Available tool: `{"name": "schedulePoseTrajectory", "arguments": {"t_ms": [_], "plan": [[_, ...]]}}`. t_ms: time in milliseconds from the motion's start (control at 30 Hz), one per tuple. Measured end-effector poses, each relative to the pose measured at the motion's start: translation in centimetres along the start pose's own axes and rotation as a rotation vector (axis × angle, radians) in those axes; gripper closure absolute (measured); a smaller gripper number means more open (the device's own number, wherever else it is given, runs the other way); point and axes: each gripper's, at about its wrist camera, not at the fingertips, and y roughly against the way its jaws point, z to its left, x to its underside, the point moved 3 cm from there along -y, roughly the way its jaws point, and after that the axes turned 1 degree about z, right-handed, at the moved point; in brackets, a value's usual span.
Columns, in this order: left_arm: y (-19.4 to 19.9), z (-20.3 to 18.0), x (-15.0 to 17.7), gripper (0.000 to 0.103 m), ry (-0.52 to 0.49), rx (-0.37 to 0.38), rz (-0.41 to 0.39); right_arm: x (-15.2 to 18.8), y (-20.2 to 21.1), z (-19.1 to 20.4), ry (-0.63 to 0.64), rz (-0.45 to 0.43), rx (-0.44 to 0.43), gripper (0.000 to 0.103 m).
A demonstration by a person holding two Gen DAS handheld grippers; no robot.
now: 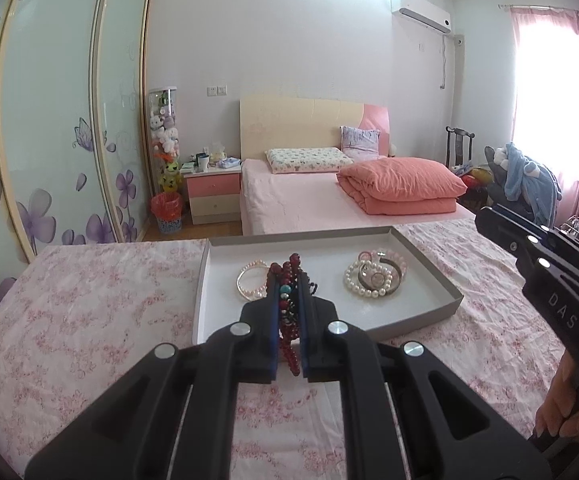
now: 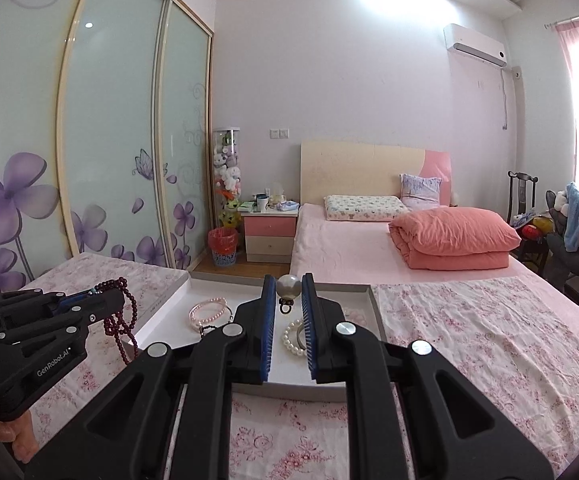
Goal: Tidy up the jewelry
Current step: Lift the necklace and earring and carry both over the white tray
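Our left gripper (image 1: 289, 300) is clamping the dark red bead strand (image 1: 287, 280), hiding its middle, above the tray (image 1: 429, 264). Our right gripper (image 2: 288, 292) is pinching a pearl pendant (image 2: 288, 286) at center frame.

A large pearl pendant (image 2: 288, 287) is clamped by the right gripper (image 2: 288, 294) above the grey tray (image 2: 374, 304) (pearl bracelets inside).

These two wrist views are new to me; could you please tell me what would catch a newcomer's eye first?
Most striking is the left gripper, shut on a dark red bead strand that dangles over the near left corner of the tray. Beside it, the right gripper pinches a large pearl ball above the same tray. On the tray floor lie a pink pearl bracelet and a white pearl bracelet.
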Motion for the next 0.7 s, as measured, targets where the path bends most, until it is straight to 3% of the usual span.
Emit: {"name": "schedulePoseTrajectory", "arguments": {"t_ms": [500, 700], "plan": [[-1.7, -0.2, -1.3, 0.094, -0.005, -0.008, -0.014, -0.9, -1.3, 0.1, -0.01, -0.015, 0.004, 0.089], [-4.3, 0.4, -2.4, 0.094, 0.015, 0.006, 0.001, -1.3, -3.5, -0.5, -0.018, -0.008, -0.002, 0.089]]}}
